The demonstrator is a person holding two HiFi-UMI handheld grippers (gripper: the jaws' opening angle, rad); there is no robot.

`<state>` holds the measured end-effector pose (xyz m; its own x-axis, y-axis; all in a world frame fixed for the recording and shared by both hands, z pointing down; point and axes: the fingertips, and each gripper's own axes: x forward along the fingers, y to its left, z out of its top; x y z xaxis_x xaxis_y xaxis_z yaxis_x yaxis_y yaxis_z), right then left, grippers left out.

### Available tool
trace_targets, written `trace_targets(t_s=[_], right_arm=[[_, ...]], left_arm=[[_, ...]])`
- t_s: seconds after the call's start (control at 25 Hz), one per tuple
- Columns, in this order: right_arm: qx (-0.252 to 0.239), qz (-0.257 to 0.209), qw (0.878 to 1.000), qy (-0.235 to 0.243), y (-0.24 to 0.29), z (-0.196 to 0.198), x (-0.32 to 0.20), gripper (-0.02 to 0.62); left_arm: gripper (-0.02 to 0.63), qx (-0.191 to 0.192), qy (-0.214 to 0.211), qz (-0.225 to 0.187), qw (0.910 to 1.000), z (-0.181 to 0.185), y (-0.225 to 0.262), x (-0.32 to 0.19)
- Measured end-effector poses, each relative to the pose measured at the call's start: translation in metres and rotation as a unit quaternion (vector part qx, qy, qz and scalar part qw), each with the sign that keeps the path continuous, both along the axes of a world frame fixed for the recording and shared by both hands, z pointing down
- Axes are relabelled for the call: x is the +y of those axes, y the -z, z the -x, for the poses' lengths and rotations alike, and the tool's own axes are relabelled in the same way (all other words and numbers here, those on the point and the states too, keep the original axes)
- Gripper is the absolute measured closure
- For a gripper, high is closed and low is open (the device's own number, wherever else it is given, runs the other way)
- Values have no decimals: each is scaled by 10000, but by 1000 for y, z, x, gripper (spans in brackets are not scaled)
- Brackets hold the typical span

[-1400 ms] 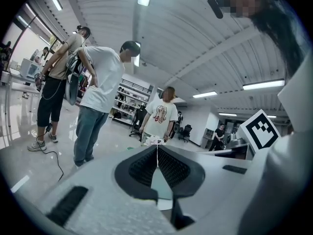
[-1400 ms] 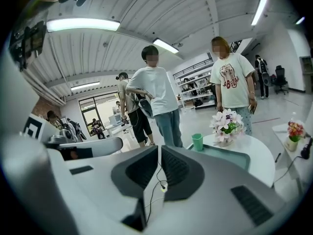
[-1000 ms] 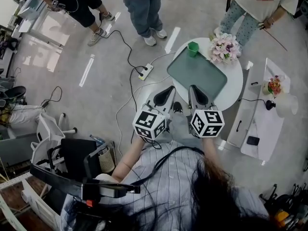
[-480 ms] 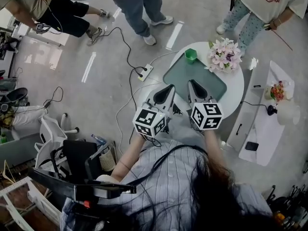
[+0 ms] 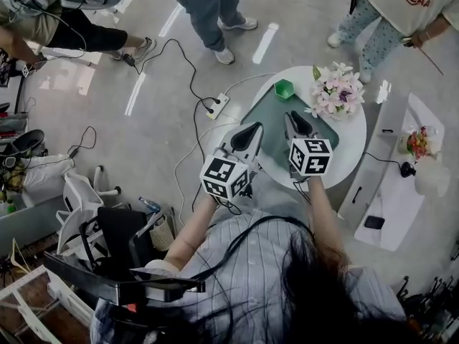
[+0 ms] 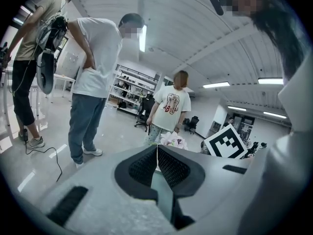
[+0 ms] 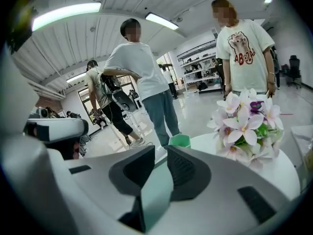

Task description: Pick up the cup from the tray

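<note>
A small green cup [image 5: 285, 89] stands at the far corner of the dark green tray [image 5: 272, 117] on a round white table [image 5: 351, 138]. In the right gripper view the cup [image 7: 180, 140] shows just beyond the jaw tips. My right gripper [image 5: 295, 119] hangs over the tray's middle, short of the cup, with only a narrow slit between its jaws and nothing in them. Over the tray's near-left edge, my left gripper [image 5: 252, 130] is shut and empty, its pads [image 6: 168, 166] meeting at the tips.
A bunch of pink and white flowers [image 5: 336, 92] sits on the table right of the cup. A power strip [image 5: 218, 107] and cables lie on the floor to the left. Several people stand beyond the table. A white side table [image 5: 398, 185] stands at the right.
Both grippers have moved forward from the table's near edge to above the tray, closer to the cup. The right one went further.
</note>
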<state>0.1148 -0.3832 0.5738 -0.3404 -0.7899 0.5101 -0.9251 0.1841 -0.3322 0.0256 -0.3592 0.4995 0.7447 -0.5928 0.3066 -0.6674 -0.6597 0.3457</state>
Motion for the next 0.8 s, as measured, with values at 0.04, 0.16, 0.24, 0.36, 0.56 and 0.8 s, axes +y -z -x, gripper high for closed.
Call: trace_targets(t_s=[0.04,0.16,0.24,0.36,0.56,0.8], right_arm=[[-11,43,10000,18,-5,-1,-5,536],[-51,164,9998,105,-20,-2,-17,469],[-37,265,9995,162,-31,-3,-24,439],[49,444,9988,213,-51,-6,-33,406],[187,680,9971,300,-77,-6,-43,366],[360,904,9947,325,-104,-5,-58,321]], left_arm=[[591,-17,-4,15,10000,-2,-1,-3],[591,-61,-8,60,10000,-6,-6,-10],[591,-81,-14,80,9999,-10,-8,-14],[591,-108,-49,78,9999,-18,-11,-21],[591,-150,-60,103,9998,-23,-13,-30],[591,-226,-1,168,9996,-21,-18,-37]])
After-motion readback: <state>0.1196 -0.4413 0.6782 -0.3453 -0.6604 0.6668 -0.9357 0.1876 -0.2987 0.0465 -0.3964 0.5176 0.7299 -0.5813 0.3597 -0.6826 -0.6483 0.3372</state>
